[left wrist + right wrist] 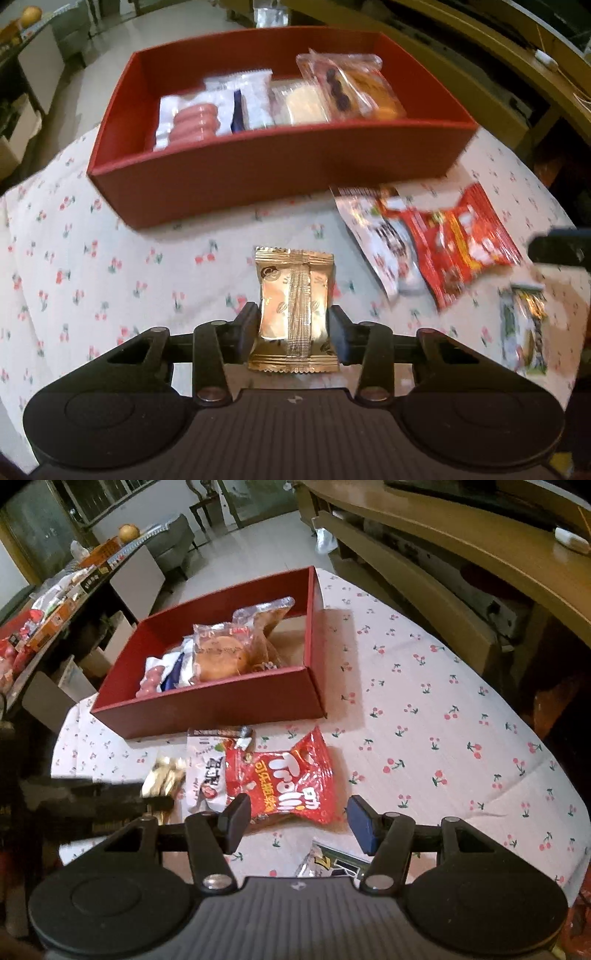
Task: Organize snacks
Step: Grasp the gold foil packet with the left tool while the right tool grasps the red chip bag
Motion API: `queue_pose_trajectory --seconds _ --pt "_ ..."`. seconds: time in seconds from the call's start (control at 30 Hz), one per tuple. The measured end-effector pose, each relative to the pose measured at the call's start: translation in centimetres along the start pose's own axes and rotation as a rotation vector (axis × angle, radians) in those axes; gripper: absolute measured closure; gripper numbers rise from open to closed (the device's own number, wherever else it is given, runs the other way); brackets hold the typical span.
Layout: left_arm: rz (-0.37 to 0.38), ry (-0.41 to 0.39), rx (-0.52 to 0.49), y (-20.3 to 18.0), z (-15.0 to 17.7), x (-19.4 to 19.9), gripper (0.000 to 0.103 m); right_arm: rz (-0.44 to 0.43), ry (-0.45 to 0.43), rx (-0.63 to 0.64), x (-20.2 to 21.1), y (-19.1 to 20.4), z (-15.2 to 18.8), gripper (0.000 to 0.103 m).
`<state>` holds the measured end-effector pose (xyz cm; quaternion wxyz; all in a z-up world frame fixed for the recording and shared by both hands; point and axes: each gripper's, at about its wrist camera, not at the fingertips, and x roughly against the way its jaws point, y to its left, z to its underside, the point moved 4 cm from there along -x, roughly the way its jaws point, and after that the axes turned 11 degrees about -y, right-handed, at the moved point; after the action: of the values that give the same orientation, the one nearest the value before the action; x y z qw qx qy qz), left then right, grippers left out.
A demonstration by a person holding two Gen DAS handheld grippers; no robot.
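1. The left gripper (pixel 293 325) pinches a gold snack packet (pixel 293 308) by its two sides, both pads pressing on the wrapper, which stands upright between them just above the cherry-print tablecloth (pixel 110 266).
2. The right gripper (pixel 299 819) has its fingers spread with nothing between them; it hangs over the near edge of a red Trolli bag (pixel 284 779).
3. The red box (pixel 258 173) sits at the far edge of the table, open on top. Inside lie a pack of pink rounds (pixel 192 122), a white sachet (pixel 251 96), a pale cake (pixel 303 105) and a clear-wrapped pastry (pixel 354 88).
4. Between the box's near wall and the grippers, a white packet (pixel 207 775) lies touching the Trolli bag, partly under it.
5. Near the table's front edge another packet (pixel 332 860) peeks out below the right gripper; its print is too blurred to read, possibly green and yellow.
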<state>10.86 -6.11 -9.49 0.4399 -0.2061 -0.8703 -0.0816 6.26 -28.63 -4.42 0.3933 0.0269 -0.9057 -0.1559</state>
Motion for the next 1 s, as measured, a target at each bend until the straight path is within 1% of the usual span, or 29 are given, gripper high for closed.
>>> queue_pose_trajectory --seconds 0.13,0.23,0.3,0.33,0.43,0.47,0.5,0.57,0.67,0.73,0.83,0.87,0.9,0.97,1.0 --pt "0.028 0.01 0.028 -0.1 0.6 1.1 0.055 0.015 0.031 0.006 -0.8 -0.3 0.3 0.035" --pt "0.023 0.011 0.041 0.1 0.3 0.9 0.051 0.027 0.064 -0.029 -1.8 -1.1 0.2 0.035" --pt "0.016 0.012 0.058 0.3 0.0 0.4 0.031 0.027 0.062 -0.036 -2.4 -1.4 -0.4 0.035" --pt "0.014 0.013 0.064 0.3 -0.2 0.2 0.029 0.027 0.05 -0.021 -2.7 -1.3 -1.0 0.035" --pt "-0.008 0.012 0.035 -0.2 -0.5 -0.2 0.032 0.04 0.025 -0.007 -4.3 -0.8 -2.3 0.031" --pt "-0.02 0.01 0.02 -0.5 -0.5 -0.2 0.035 0.035 0.031 -0.009 -5.0 -0.6 -2.5 0.031" --pt "-0.031 0.007 0.005 -0.7 -0.5 -0.1 0.041 0.035 0.043 -0.005 -5.8 -0.5 -2.6 0.031" --pt "-0.04 0.004 -0.004 -0.8 -0.4 0.0 0.045 0.033 0.077 -0.014 -7.1 -0.3 -2.5 0.031" --pt "-0.039 0.004 0.013 -0.5 -0.4 0.1 0.05 -0.032 0.144 -0.071 -7.7 0.1 -1.3 0.031" --pt "-0.041 0.006 0.021 -0.4 -0.4 0.2 0.051 -0.071 0.188 -0.096 -7.1 0.4 -0.3 0.031" --pt "-0.039 0.007 0.018 -0.3 -0.2 0.4 0.052 -0.192 0.257 -0.17 -5.4 0.6 1.2 0.031" --pt "-0.038 0.007 0.021 -0.3 -0.2 0.4 0.052 -0.2 0.248 -0.159 -4.9 0.8 1.3 0.031" --pt "-0.036 0.007 0.024 -0.2 -0.2 0.5 0.052 -0.185 0.222 -0.114 -4.4 1.0 1.2 0.031" --pt "-0.029 0.01 0.023 -0.1 -0.1 0.5 0.052 -0.108 0.161 0.025 -4.0 1.5 0.7 0.031" --pt "-0.028 0.009 0.02 -0.1 -0.1 0.6 0.052 -0.064 0.146 0.103 -4.0 1.9 0.5 0.031"
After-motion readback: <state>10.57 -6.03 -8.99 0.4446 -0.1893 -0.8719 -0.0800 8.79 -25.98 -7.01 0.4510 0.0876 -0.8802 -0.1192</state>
